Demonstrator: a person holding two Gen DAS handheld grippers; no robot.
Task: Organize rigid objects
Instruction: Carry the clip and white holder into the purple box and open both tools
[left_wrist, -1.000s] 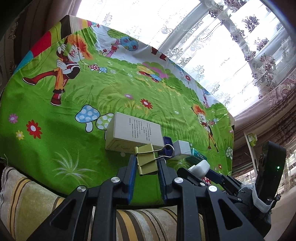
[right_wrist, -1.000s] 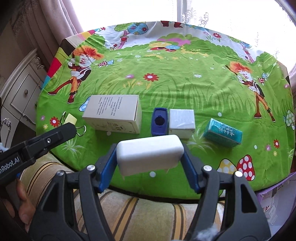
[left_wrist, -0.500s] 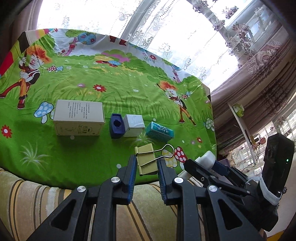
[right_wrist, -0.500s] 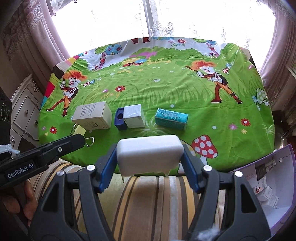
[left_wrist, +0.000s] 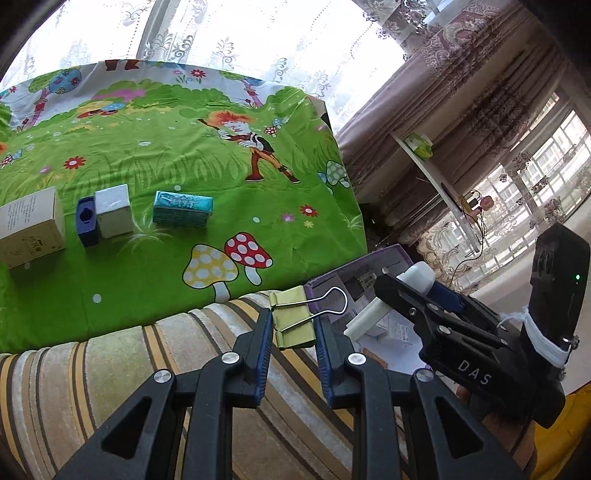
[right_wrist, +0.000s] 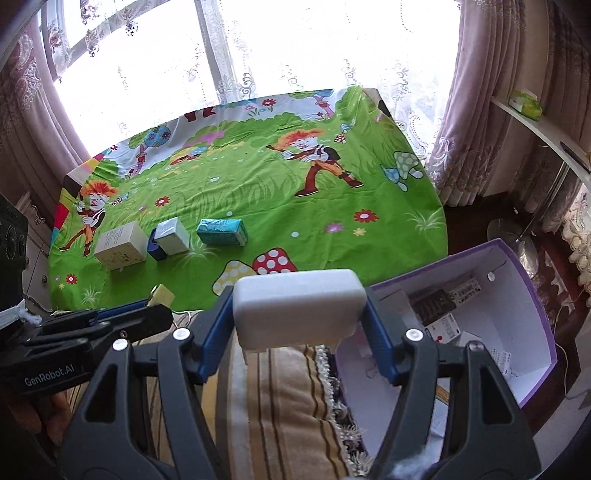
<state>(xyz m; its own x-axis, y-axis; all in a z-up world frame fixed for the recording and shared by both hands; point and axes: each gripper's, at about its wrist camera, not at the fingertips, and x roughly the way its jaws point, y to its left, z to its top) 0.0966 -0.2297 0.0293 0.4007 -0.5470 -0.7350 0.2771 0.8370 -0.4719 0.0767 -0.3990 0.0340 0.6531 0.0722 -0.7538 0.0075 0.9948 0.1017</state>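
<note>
Left wrist view: the left gripper (left_wrist: 293, 328) is closed tight on a yellow-green binder clip (left_wrist: 293, 321) with its wire handle sticking out to the right. Just right of the clip sits an open purple box (left_wrist: 332, 275) with a white inside, holding small packets and printed cards; their print is too small to read. Above the box hangs the right gripper (left_wrist: 402, 295), marked "DAS", clamped on a white block (left_wrist: 384, 306). Left of the purple box, on a green cartoon tablecloth (left_wrist: 147, 266), stand a beige carton (left_wrist: 31, 230), a blue case (left_wrist: 86, 227) touching a white cube (left_wrist: 112, 210), and a teal pack (left_wrist: 183, 208).

Right wrist view: the right gripper (right_wrist: 301, 314) is about half open, its pads pressing both ends of the white block (right_wrist: 299, 308). The purple box (right_wrist: 535, 295) lies just right of it, holding a dark packet and labelled cards, unreadable. Left of the box, the left gripper (right_wrist: 157, 308), marked "GenRobot.AI", carries the binder clip (right_wrist: 161, 294).
</note>
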